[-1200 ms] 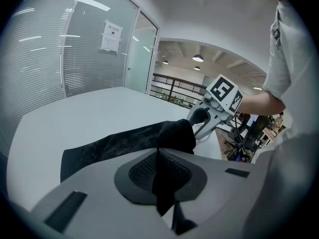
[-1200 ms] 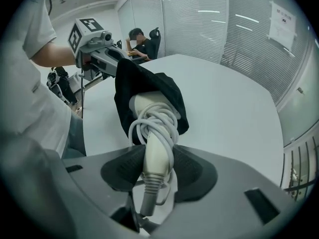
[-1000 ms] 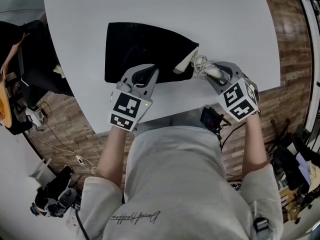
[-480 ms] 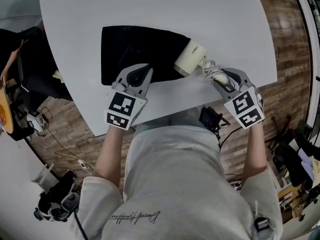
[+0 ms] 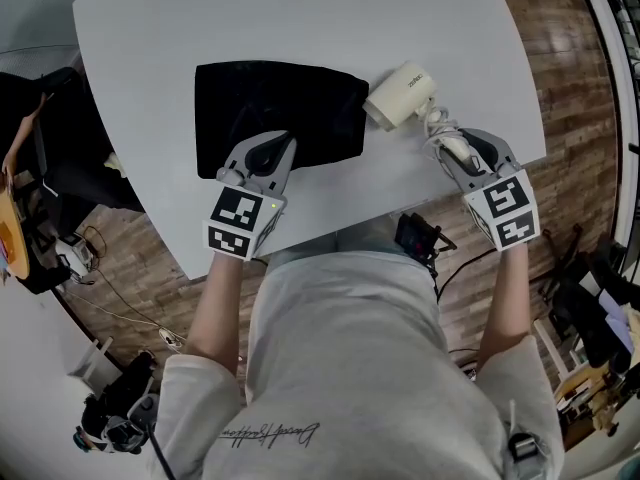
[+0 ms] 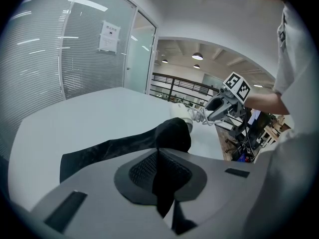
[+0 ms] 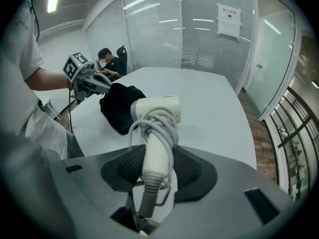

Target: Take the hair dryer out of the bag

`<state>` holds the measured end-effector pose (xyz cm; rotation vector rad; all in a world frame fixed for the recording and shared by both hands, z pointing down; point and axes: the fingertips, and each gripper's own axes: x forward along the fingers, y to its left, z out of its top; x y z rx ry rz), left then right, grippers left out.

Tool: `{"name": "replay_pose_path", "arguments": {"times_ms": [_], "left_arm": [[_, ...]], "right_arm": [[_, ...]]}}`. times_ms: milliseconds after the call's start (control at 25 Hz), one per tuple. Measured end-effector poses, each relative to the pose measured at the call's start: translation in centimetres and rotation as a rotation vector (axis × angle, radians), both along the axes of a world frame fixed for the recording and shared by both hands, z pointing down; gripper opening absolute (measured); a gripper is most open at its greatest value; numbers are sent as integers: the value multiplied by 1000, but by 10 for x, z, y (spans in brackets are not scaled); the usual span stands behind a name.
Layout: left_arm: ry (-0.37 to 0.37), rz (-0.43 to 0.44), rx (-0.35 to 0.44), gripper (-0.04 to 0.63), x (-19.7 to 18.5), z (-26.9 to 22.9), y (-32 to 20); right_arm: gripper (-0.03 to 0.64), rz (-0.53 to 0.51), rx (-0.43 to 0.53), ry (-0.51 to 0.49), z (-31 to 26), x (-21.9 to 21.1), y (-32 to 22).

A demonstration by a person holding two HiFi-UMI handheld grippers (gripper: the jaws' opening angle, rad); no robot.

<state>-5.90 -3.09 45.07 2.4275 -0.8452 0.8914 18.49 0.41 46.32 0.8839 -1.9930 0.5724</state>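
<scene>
The cream hair dryer (image 5: 402, 95) is fully clear of the black bag (image 5: 275, 113) and hangs just right of its mouth, over the white table (image 5: 300, 18). My right gripper (image 5: 447, 146) is shut on the dryer's handle (image 7: 158, 158), with the white cord wound round it. The barrel (image 7: 158, 108) points away from me. My left gripper (image 5: 268, 155) is shut on the bag's near edge, and black cloth (image 6: 160, 183) is pinched between its pads. The bag lies flat and slack.
The table's near edge (image 5: 330, 223) runs just in front of both grippers. Wood floor, cables and gear lie around the table. A seated person (image 7: 107, 59) is at the far end in the right gripper view. Glass walls stand behind.
The right gripper has drawn the hair dryer out of the bag's mouth and carried it to the right and a little up. The left gripper kept still on the bag.
</scene>
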Motion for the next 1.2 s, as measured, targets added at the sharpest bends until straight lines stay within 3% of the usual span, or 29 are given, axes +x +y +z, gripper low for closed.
{"name": "replay_pose_path", "arguments": {"times_ms": [480,760,1200], "left_arm": [[-17,9,13,18,5,-1,3],[-16,6,17,18,7,-1,3],[-16,14,13,18,8,-1,6]], "right_arm": [[189,209,28,-58,48,8,-61],[189,253,32,-100,63,-4,-83],[192,237,28,-23,90,-10,-87]]}}
